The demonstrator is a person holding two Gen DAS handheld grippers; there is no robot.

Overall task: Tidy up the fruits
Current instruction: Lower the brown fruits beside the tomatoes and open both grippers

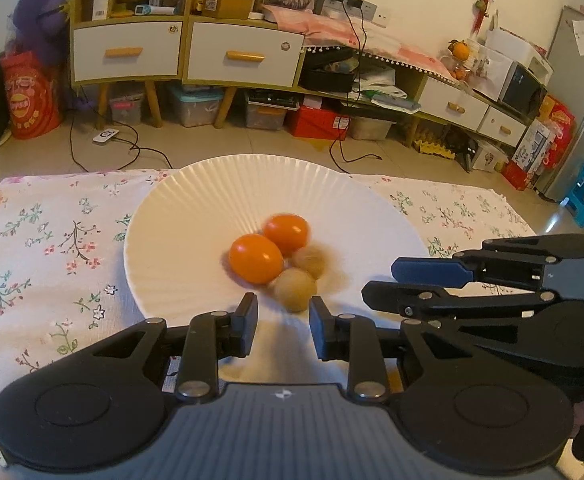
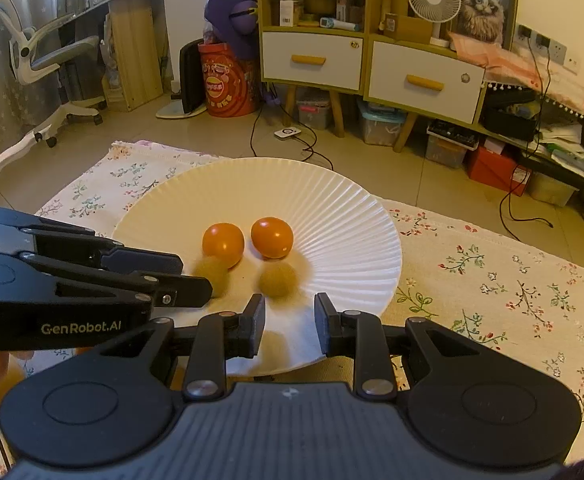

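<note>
My left tongs [image 1: 283, 322] hover low over the near rim of the white ribbed plate [image 1: 196, 200], in the bottom centre of their own view. Nothing lies between the pads; there is a visible gap, yet this is as closed as they go, so I call them clenched and empty. My right tongs [image 2: 290, 322] sit the same way at the bottom centre of the right view – clenched, holding nothing.

The fruits lie in the middle of the plate, just above and beyond both tongs. In the left view two glossy orange tomatoes [image 1: 256, 258] touch each other, with two dull tan round fruits [image 1: 295, 290] tucked against them on the lower right; the nearer tan one sits just above the gap of my left tongs. In the right view the tan fruits are blurred (their surface detail cannot be told), and one is partly hidden behind my left tongs, which reach in from the left edge.

The plate rests on a floral cloth [image 1: 44, 240] over the counter – the cloth shows on both sides of it.
</note>
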